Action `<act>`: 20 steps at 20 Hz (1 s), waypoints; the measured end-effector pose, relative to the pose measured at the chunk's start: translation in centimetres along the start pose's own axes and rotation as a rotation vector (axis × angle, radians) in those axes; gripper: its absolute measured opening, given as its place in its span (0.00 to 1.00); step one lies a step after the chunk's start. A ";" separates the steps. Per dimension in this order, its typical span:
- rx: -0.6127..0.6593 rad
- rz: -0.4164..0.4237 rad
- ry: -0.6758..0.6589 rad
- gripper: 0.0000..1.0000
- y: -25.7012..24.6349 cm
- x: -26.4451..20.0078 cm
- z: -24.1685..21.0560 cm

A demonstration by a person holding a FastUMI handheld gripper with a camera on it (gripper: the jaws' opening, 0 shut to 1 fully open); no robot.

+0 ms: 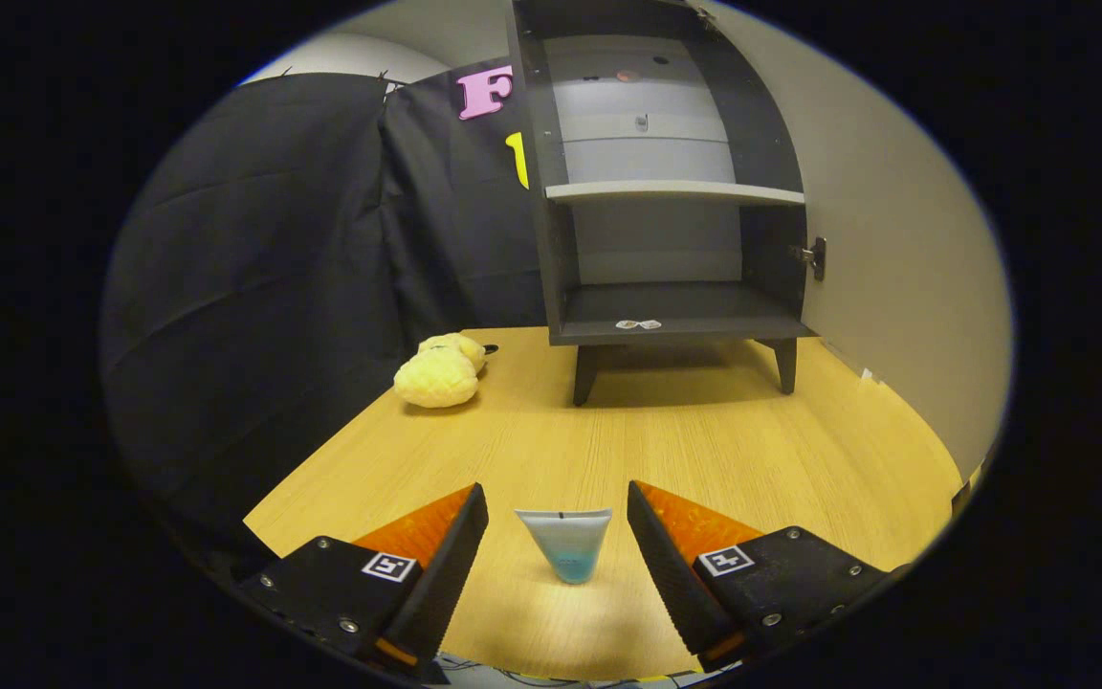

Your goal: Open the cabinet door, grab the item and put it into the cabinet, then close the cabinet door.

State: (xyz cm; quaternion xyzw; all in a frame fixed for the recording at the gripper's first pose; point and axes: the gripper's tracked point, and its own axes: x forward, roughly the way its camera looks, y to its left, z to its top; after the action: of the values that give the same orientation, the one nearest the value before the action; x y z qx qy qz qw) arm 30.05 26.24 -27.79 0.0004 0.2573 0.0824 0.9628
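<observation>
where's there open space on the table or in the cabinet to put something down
Bare tabletop stretches from the tube, which stands between the open tool's fingers, up to the cabinet legs. The cabinet's lower compartment and upper shelf look free. The yellow plush crowds the table's far corner, left of the cabinet.

Item 1: a square black-and-white coded marker (388, 566) on one black finger mount of the gripper (556, 493). It is a pattern, not letters.

Item 2: a matching marker (725, 560) on the other mount. The fingers stand apart, with the small tube (567, 545) between them and untouched.

Item 3: two small white stickers (638, 324) on the front edge of the bottom shelf of the cabinet (561, 239). They are possibly printed, but too small for us to read.

We find no legible words or numbers on the tube.
</observation>
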 end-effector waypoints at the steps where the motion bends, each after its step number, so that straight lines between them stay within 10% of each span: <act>1: -0.002 -0.006 0.014 0.91 0.0 0.4 -0.6; 13: -0.029 -0.051 0.140 0.56 -0.8 2.8 -4.8; 20: -0.009 -0.049 0.118 0.54 -1.8 2.1 -0.6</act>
State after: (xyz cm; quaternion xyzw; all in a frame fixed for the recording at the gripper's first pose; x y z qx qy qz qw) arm 31.84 24.77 -29.42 -0.0149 0.3132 0.0599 0.9477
